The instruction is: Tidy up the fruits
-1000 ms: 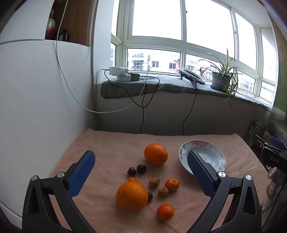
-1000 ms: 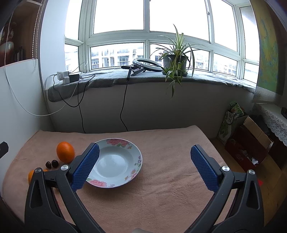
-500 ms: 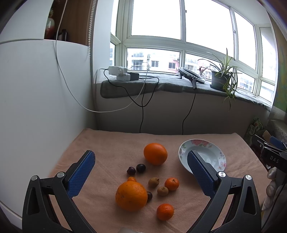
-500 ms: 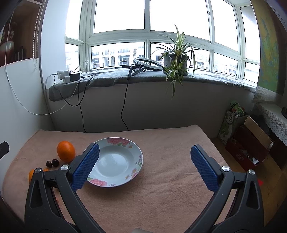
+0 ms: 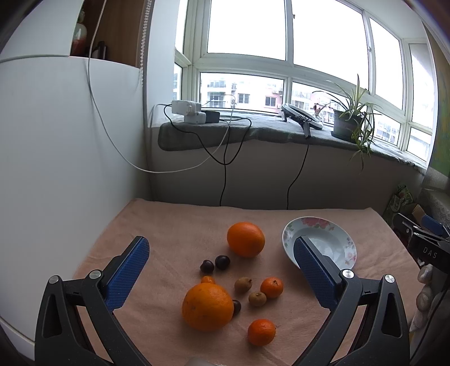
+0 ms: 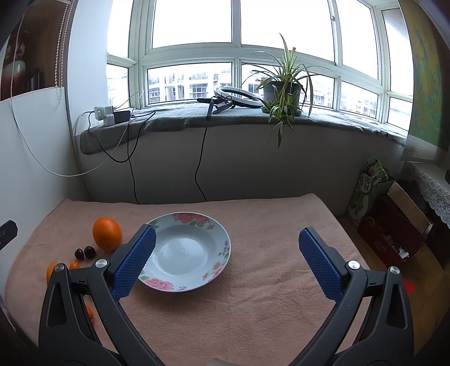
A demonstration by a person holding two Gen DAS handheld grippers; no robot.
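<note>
Orange citrus, dark plums and small brown fruits (image 5: 242,284) lie loose on the pink towel (image 5: 174,225), beside the empty floral ceramic plate (image 6: 187,252). Left gripper (image 5: 222,277) and right gripper (image 6: 226,260) both gape, holding nothing (no fruit gathered yet); next, probably, a first pick.

Daylight from blown-out windows (image 6: 194,25); interior dim, shadows soft. Strong fisheye bending and dark vignetted corners. Focus sharp.
</note>
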